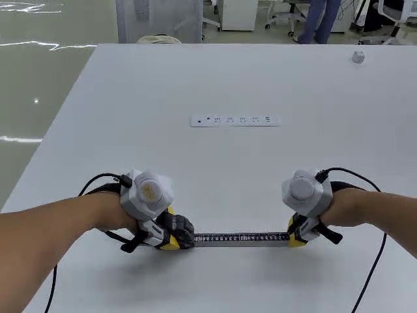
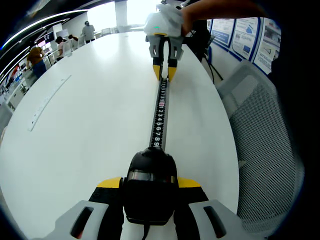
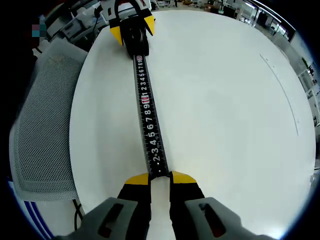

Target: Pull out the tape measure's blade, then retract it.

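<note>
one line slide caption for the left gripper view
Left gripper clamps the tape measure case while the right gripper holds its extended blade over the white table.

Case: the tape measure case runs off the bottom edge of the left gripper view, clamped between the jaws of the left gripper. In the head view, that gripper's body covers part of it.
Blade end: the blade slips between the pinched tips of the right gripper, so we cannot see its hook.
Blade marks: too small for us to read in the head view.
Far corner: a grey object on the table, too small for us to tell.
Background: a person, cut off at the legs by the top edge.
</note>
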